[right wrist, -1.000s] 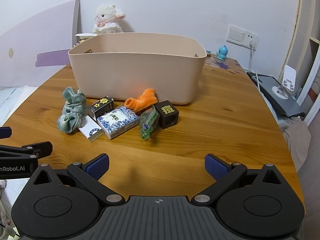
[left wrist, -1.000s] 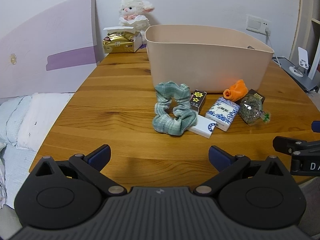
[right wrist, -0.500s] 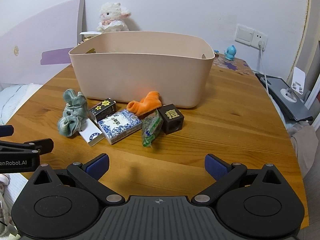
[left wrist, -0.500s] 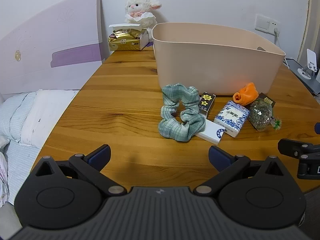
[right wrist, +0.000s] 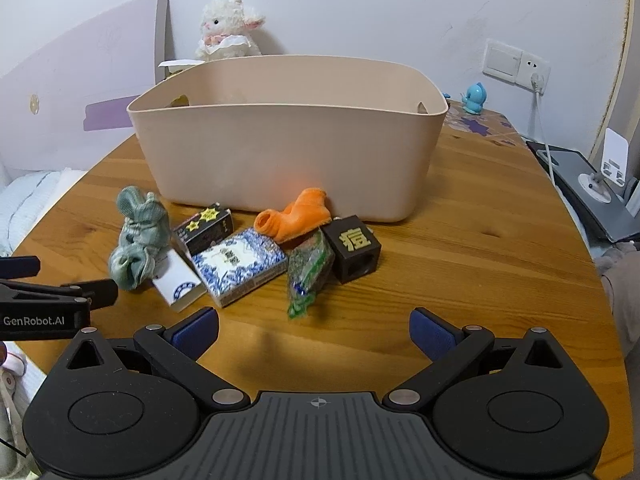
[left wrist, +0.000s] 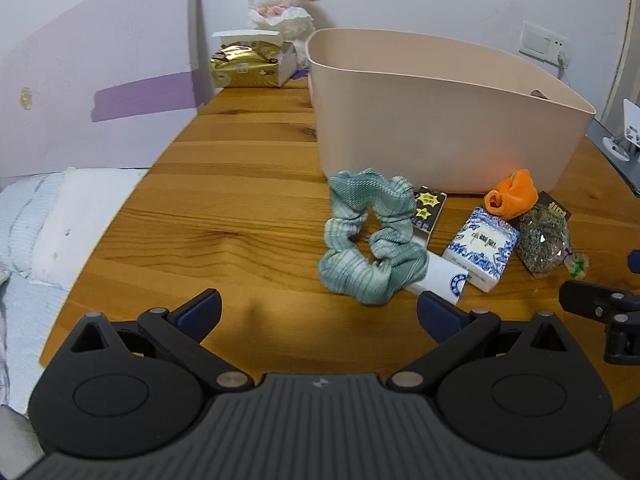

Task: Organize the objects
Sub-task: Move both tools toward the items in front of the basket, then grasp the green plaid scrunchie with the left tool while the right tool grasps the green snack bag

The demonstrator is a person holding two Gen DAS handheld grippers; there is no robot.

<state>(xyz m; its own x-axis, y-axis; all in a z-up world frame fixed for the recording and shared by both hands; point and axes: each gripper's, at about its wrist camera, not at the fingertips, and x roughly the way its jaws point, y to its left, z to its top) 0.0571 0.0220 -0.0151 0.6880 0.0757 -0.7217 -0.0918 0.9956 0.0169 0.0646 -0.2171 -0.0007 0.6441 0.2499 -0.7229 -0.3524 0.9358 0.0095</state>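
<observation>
- A beige plastic bin (right wrist: 288,160) stands on the wooden counter (right wrist: 480,280), its long side facing the cameras; its inside is mostly hidden from these low views.
- A cluster of small things lies on the counter just in front of the bin's near wall.
- The green scrunchie (left wrist: 370,236) is at the left end, its ring lying flat with one side draped over a white box (left wrist: 440,280).
- A black box with yellow stars (right wrist: 206,226) lies behind the white box, long axis running toward the bin.
- A blue-and-white patterned box (right wrist: 240,264) lies flat beside it, long axis slanting from near-left to far-right in the right wrist view.
- An orange sock (right wrist: 296,220) rests against the bin wall, open cuff pointing left.
- A clear packet of green bits (right wrist: 308,270) lies with its long axis toward the camera, touching a black cube with a gold character (right wrist: 352,248).
- Behind the bin sit a plush lamb (left wrist: 280,4) and a gold tissue pack (left wrist: 248,64); a bed (left wrist: 36,232) lies left of the counter.
- The left gripper (left wrist: 318,310) hovers near the scrunchie, jaws spread wide and empty.
- The right gripper (right wrist: 314,330) hovers before the packet, jaws likewise wide apart, gripping nothing.
</observation>
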